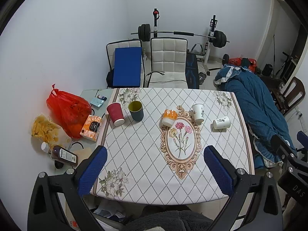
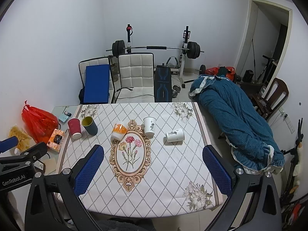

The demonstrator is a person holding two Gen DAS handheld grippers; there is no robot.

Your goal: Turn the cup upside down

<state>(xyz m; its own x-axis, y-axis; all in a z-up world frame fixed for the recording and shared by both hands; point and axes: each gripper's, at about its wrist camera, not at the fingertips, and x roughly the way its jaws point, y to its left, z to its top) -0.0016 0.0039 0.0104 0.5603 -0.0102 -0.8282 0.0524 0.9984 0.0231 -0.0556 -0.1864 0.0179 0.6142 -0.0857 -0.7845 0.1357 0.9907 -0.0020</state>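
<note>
Several cups stand on the patterned tablecloth (image 1: 142, 154). A red paper cup (image 1: 115, 114) (image 2: 74, 128) is upside down. A dark blue cup with a yellow inside (image 1: 136, 110) (image 2: 89, 125) stands upright. An orange-white cup (image 1: 169, 117) (image 2: 119, 131) is upside down. One white printed cup (image 1: 198, 112) (image 2: 150, 127) stands upright, another (image 1: 221, 122) (image 2: 174, 135) lies on its side. My left gripper (image 1: 154, 170) and right gripper (image 2: 154, 170) are open and empty above the table's near edge, well short of the cups.
Left of the cloth lie a red plastic bag (image 1: 67, 111), a tissue box (image 1: 91, 128), a snack bag (image 1: 45, 128) and a brown bottle (image 1: 61, 154). Two white chairs (image 1: 167, 59) and a barbell rack (image 1: 182, 33) stand behind. A blue quilt (image 2: 236, 123) lies at right.
</note>
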